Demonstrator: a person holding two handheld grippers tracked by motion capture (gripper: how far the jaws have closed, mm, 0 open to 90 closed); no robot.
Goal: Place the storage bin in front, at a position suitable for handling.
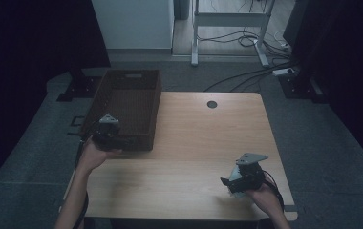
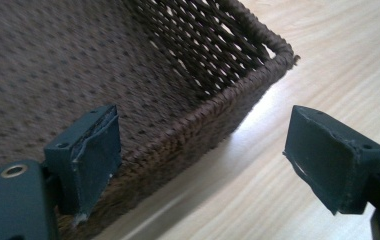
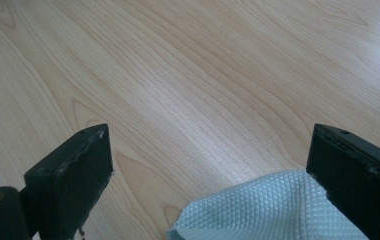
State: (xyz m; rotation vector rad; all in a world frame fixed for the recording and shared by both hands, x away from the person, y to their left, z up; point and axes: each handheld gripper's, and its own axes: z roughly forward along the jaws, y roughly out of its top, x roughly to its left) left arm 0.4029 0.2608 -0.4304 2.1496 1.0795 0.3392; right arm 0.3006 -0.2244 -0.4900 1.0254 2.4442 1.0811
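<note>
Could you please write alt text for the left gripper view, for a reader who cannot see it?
The left claw hangs open astride the near wall of a dark brown woven basket, one pad inside the basket and the other over the pale wooden table. Nothing is held between the pads. The basket's near corner points to the upper right.

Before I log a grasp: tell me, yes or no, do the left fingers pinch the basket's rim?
No. The left gripper stands open, with the basket rim between its fingers but untouched.
</note>
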